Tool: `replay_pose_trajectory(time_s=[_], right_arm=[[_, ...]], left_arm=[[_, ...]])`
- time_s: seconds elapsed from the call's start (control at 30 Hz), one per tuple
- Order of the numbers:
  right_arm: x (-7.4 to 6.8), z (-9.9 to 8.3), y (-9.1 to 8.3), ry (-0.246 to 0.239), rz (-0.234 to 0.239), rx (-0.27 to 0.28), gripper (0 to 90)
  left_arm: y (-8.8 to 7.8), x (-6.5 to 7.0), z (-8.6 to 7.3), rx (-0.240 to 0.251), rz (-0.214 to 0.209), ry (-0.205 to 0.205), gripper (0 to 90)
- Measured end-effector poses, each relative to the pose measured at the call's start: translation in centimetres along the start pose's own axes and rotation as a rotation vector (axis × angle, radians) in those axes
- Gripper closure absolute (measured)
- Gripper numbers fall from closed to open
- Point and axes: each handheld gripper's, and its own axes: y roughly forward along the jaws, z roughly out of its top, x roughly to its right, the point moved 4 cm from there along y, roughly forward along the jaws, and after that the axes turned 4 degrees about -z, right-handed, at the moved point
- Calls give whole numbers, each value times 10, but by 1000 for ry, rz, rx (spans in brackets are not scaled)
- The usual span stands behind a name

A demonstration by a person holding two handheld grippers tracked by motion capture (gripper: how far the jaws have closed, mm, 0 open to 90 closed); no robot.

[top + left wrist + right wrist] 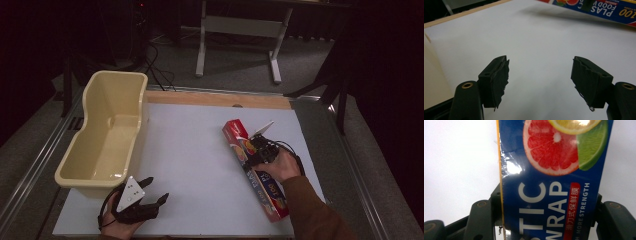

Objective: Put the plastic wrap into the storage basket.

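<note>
Blue and red cardboard forms the plastic wrap box (255, 172), a long carton that lies on the white table (200, 165) under the right claw (261, 150). The right claw straddles the carton across its width near the middle. In the right gripper view the box (551, 182) fills the gap between the two black jaws, and each jaw stands against one long side. The claw appears closed on the carton. Whether the box is lifted clear of the table cannot be told; its far end looks slightly raised.

The left claw (147, 197) rests low at the near edge of the table, well apart from the box. Its jaws stand wide with nothing between them, as the left gripper view confirms, where the left claw (540, 80) frames bare table and the box (599, 8) shows at the far upper right.

Just beyond the left claw, and touching nothing else, stands a cream plastic tub (107, 135) with nothing inside.

Progress, as a judgement: the grasp on the box is made. The carry across the table toward the tub and the release inside it remain, if the tub is the destination. The left claw has no part in hand at present.
</note>
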Motion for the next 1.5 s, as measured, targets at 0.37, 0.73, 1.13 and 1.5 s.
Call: replay_pose_trajectory(time_s=[0.37, 0.73, 1.13, 1.5], right_arm=[[-15, 17, -19, 83, 194, 94, 400], [-39, 37, -33, 155, 433, 164, 400], [-71, 57, -45, 227, 622, 258, 399], [-93, 80, -55, 298, 750, 313, 398]], left_arm=[[-1, 0, 0, 4, 4, -2, 302], [-1, -1, 0, 2, 5, -3, 305], [-1, -2, 0, 8, 3, -12, 297], [-1, -2, 0, 9, 0, -12, 295]])
